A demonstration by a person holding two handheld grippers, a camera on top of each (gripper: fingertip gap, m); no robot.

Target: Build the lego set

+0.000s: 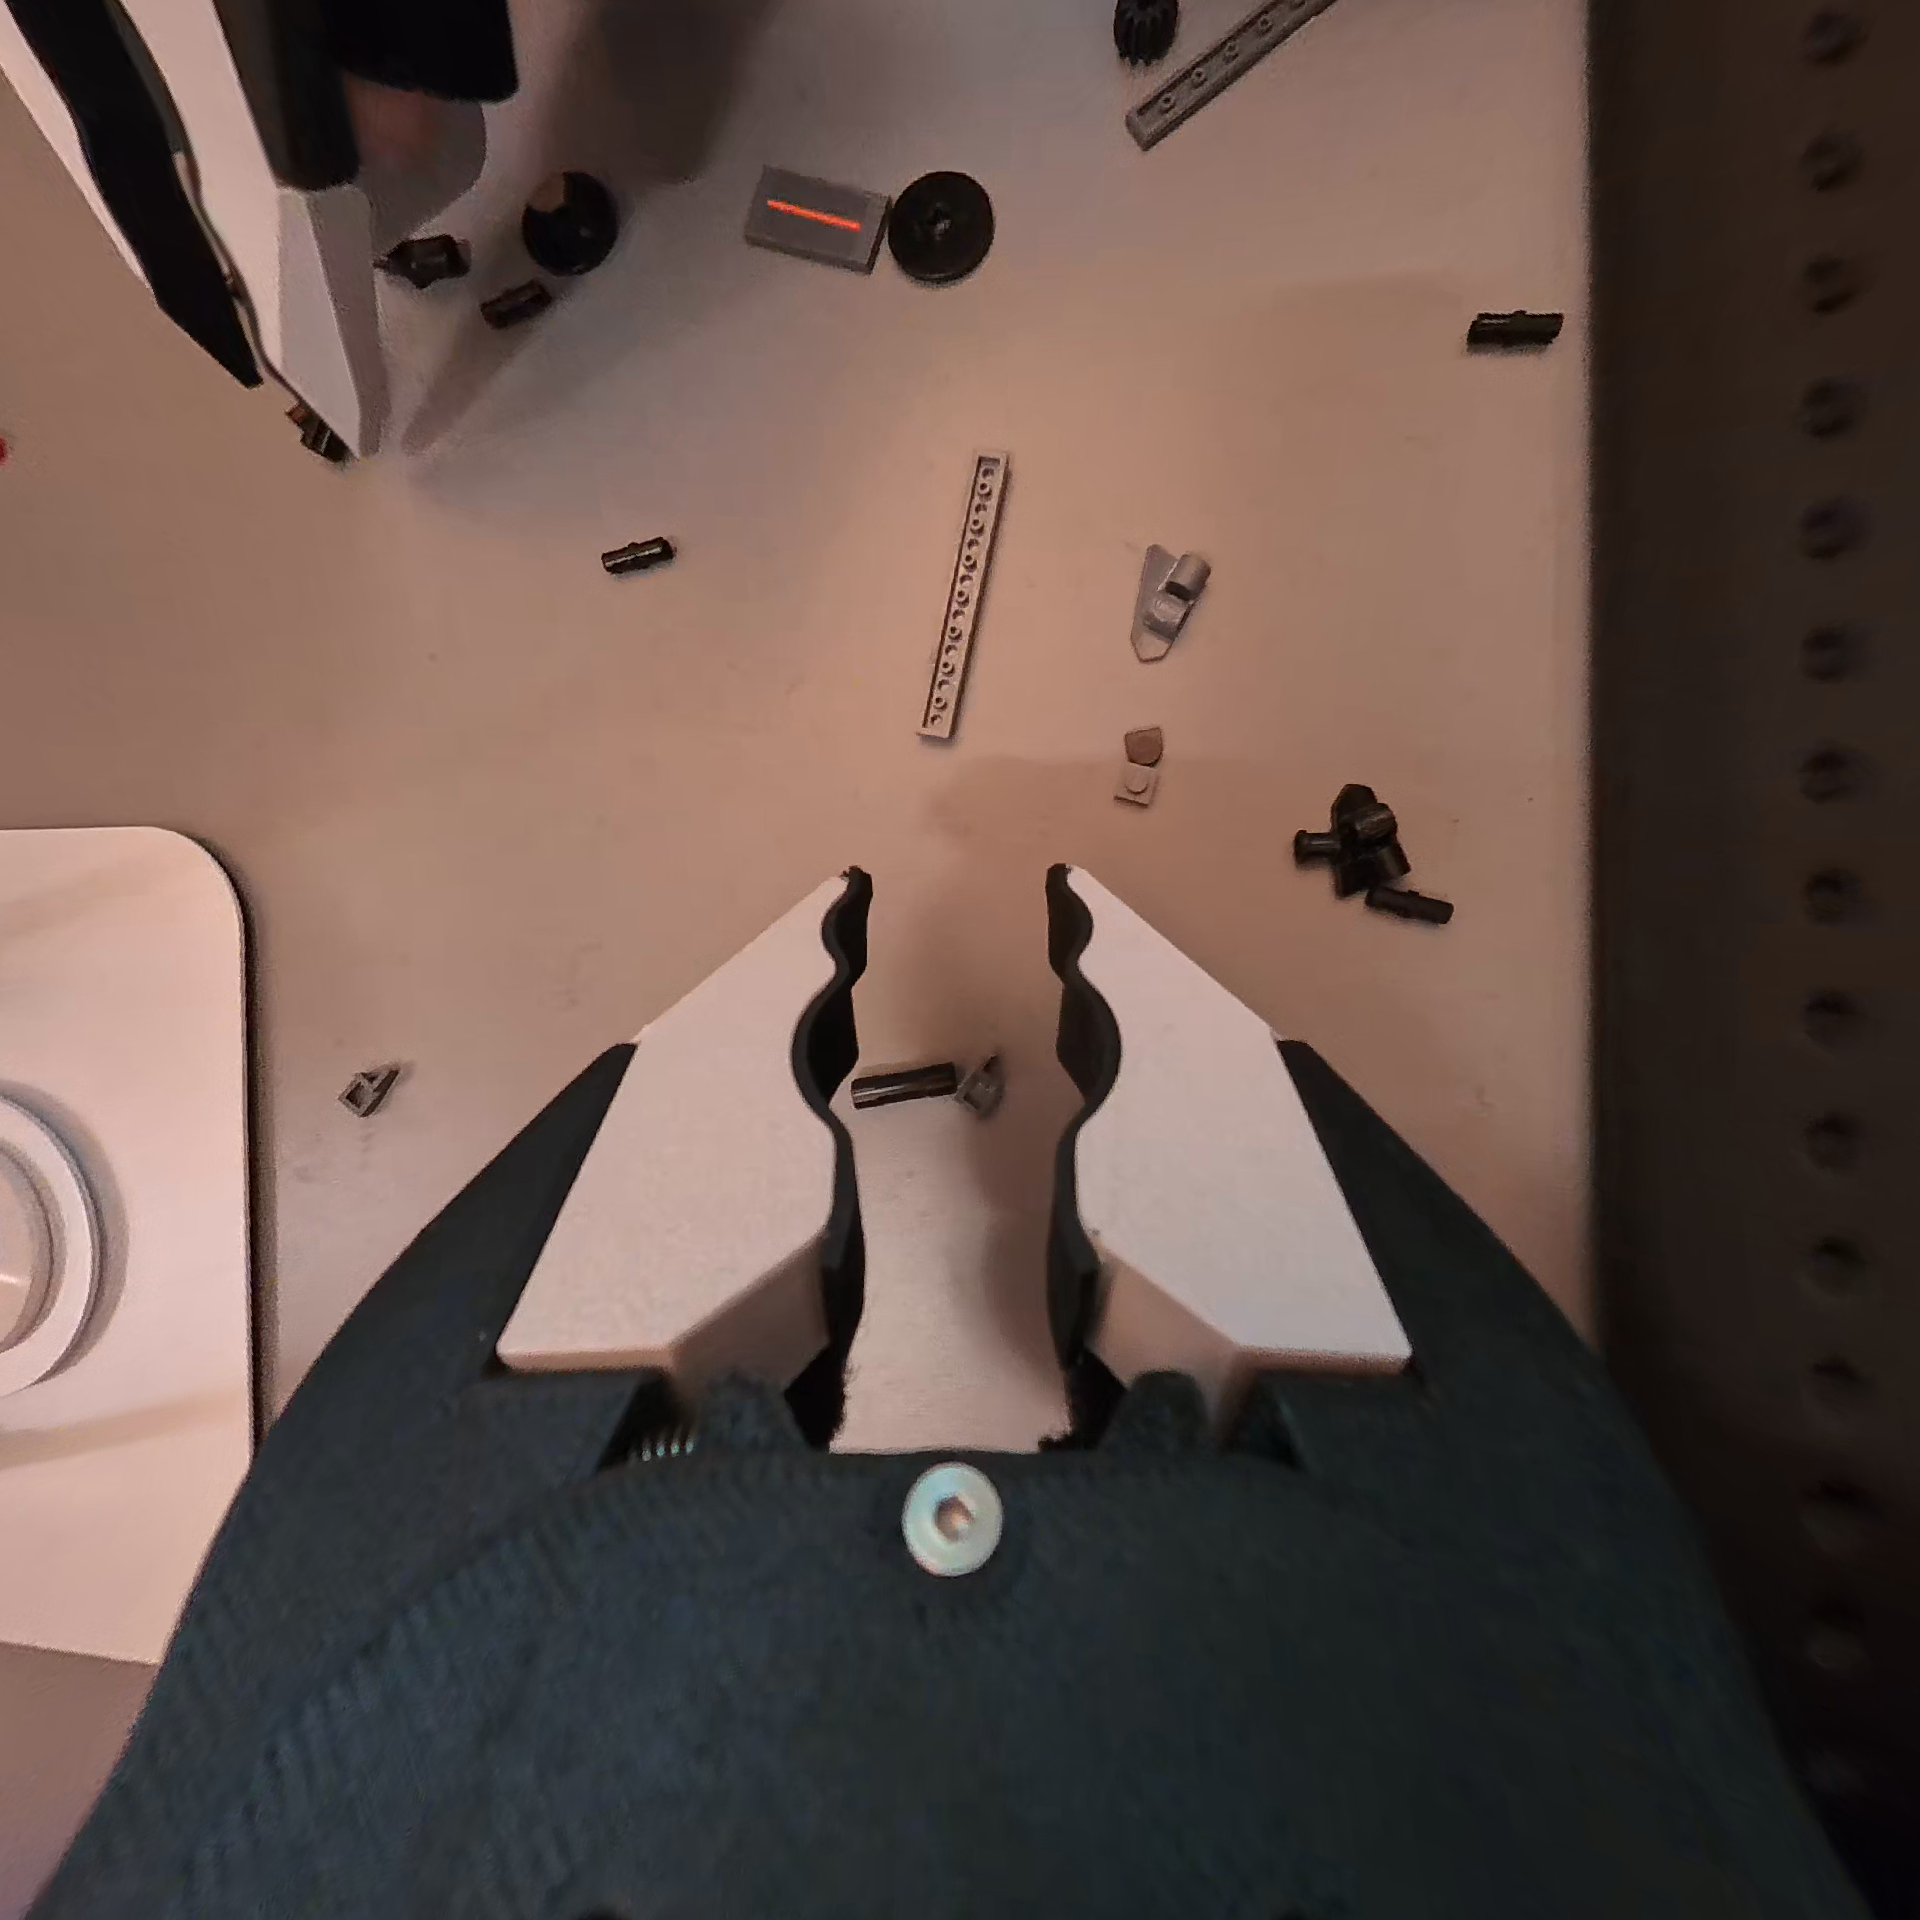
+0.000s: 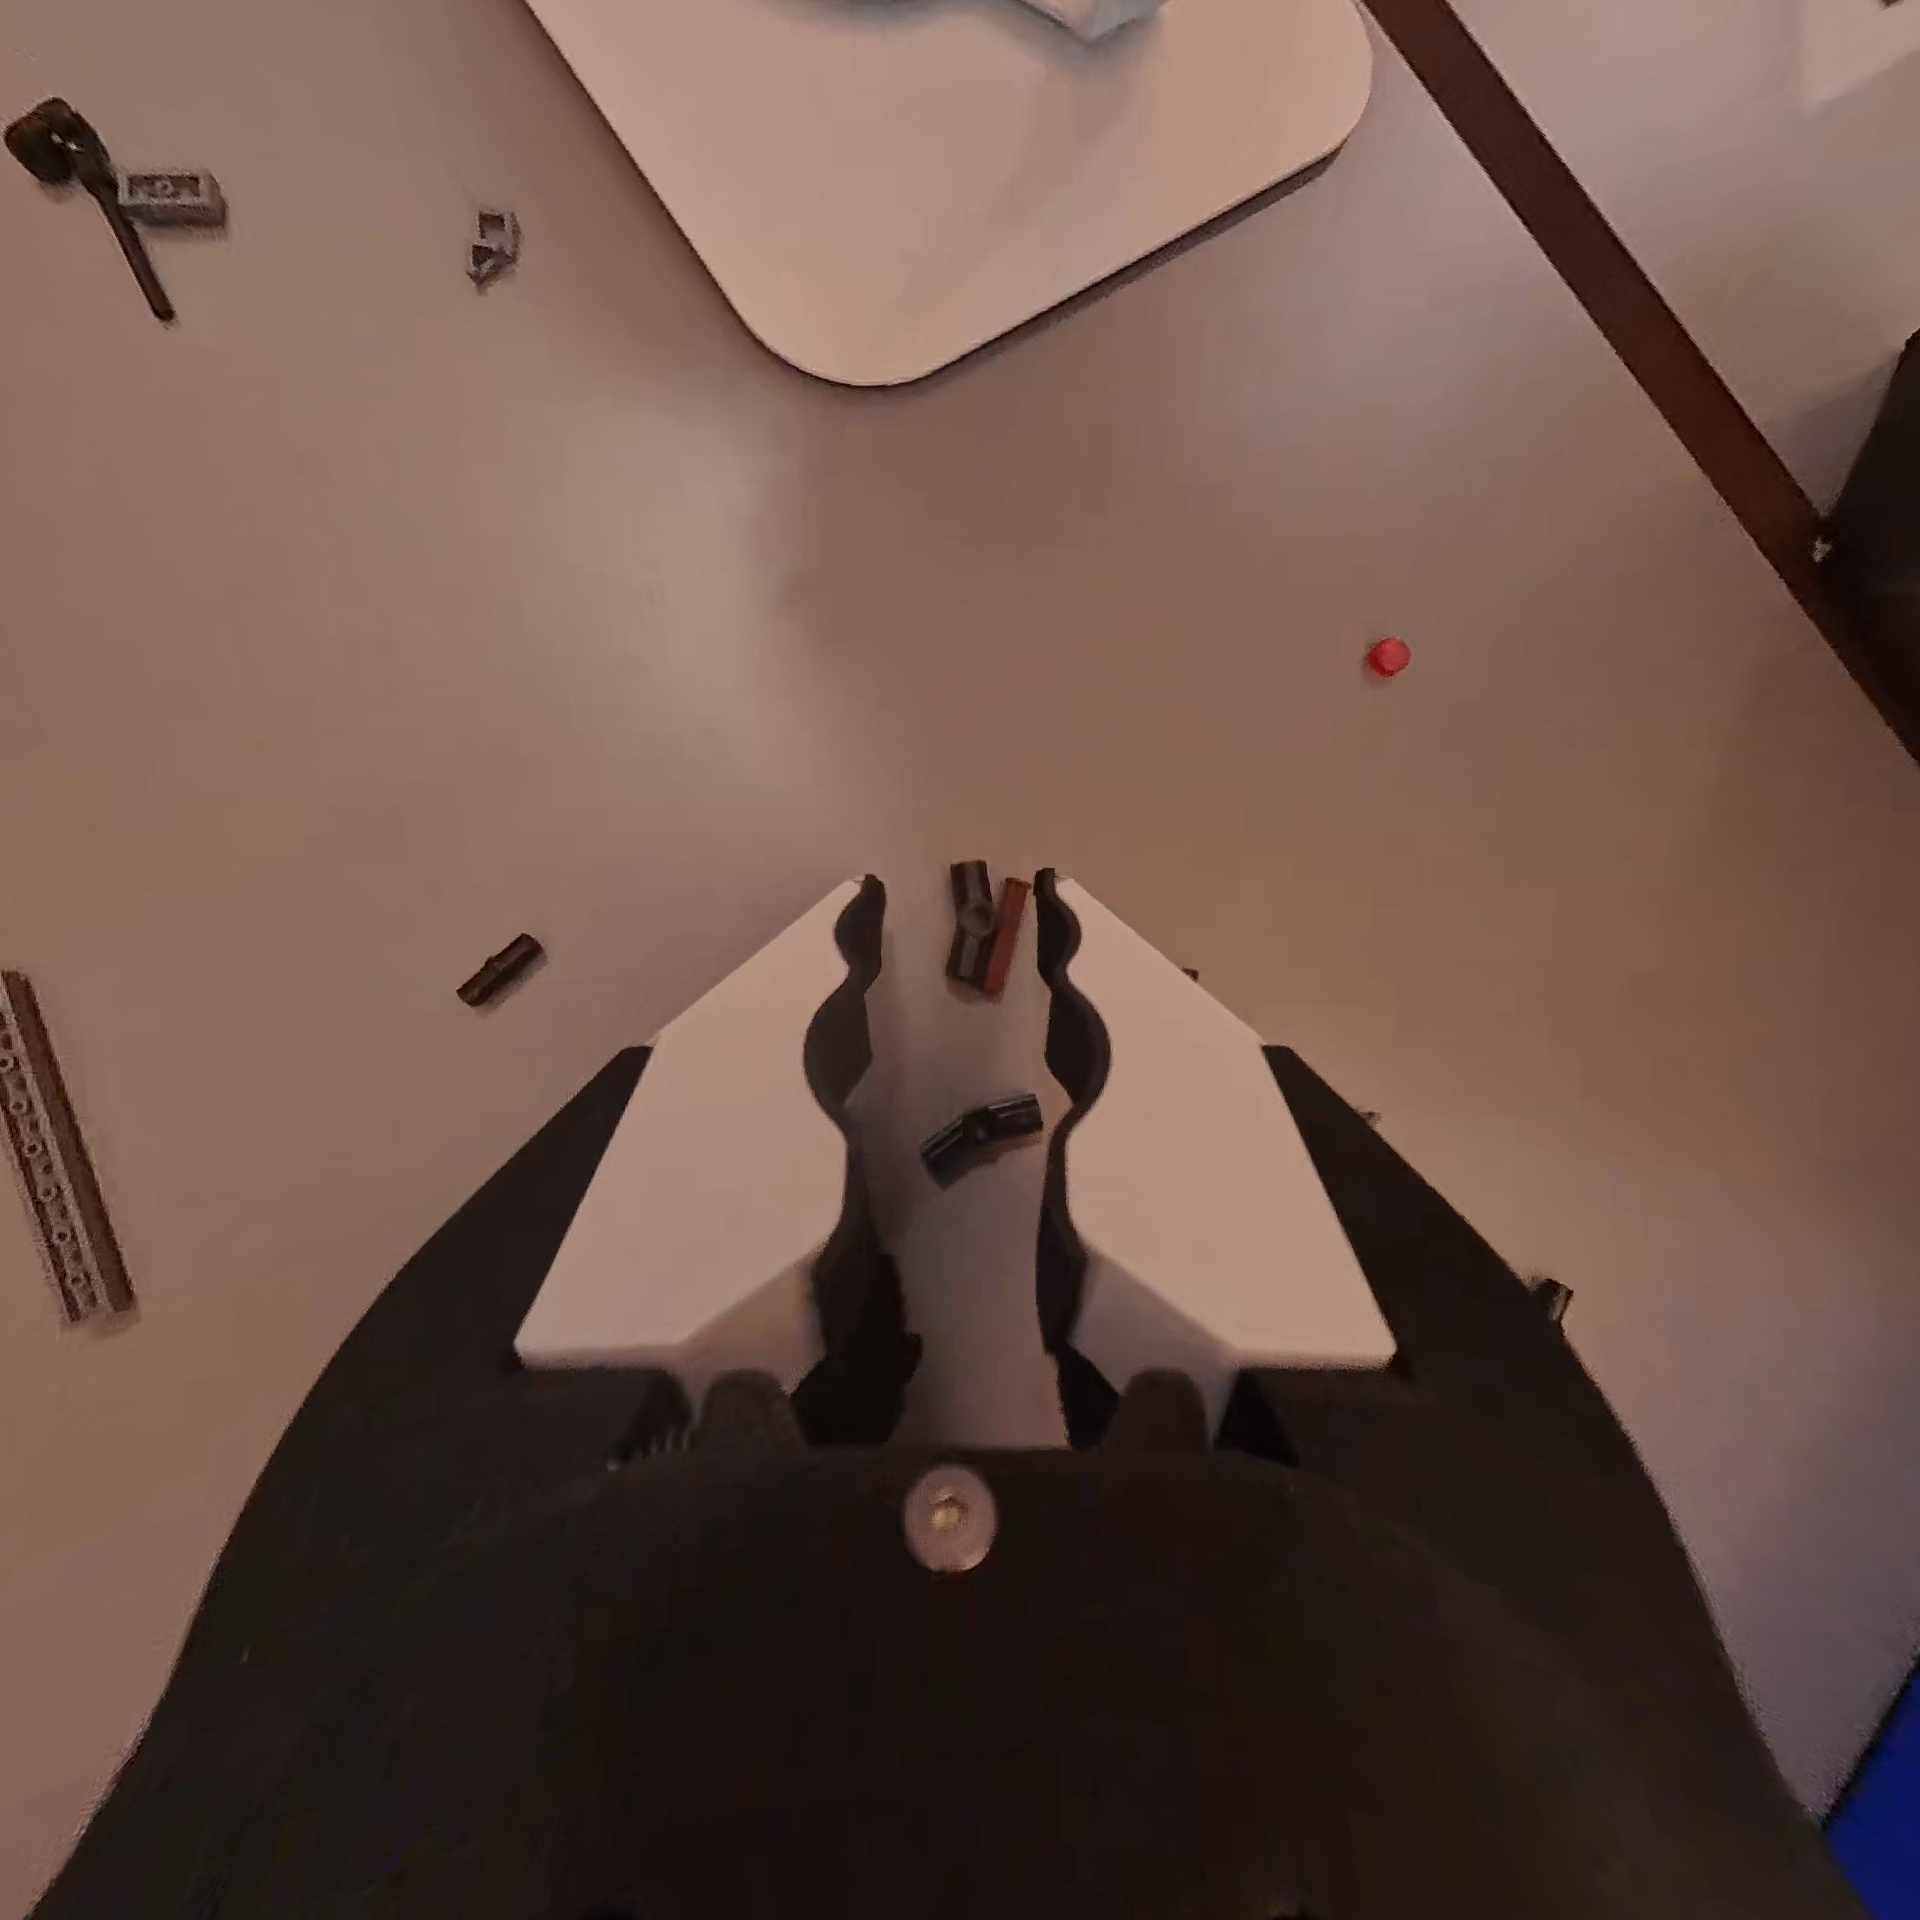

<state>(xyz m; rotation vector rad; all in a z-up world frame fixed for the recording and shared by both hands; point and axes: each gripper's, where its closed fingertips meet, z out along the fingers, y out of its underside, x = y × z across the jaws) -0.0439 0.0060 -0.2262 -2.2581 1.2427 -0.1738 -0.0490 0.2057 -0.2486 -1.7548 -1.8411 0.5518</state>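
**Both grippers spread over scattered lego parts**

Left wrist view: the left gripper (image 1: 956,883) hangs over the pale table (image 1: 520,727) with its jaws spread and nothing between the pads. Seen in the gap below lie a black pin (image 1: 902,1086) and, touching its end, a small grey piece (image 1: 982,1084). Ahead lies a long grey plate (image 1: 964,597), to its right a grey bracket (image 1: 1166,603) and a black cluster (image 1: 1363,854). Farther off sit a grey tile with a red line (image 1: 818,218) just beside a black wheel (image 1: 940,224). The right gripper (image 1: 322,431) shows at upper left, its state unclear from here. A white board (image 1: 114,1299) lies at the left edge.

Right wrist view: the right gripper (image 2: 956,883) is also spread and holds nothing. Between its tips on the table lie a black connector (image 2: 969,920) and a dark red piece (image 2: 1006,930), touching each other. Nearer the palm lies another black connector (image 2: 980,1135). A red stud (image 2: 1386,657) sits well apart to the right; a black pin (image 2: 500,968) and the grey plate (image 2: 57,1143) lie to the left. The white board (image 2: 935,187) lies ahead
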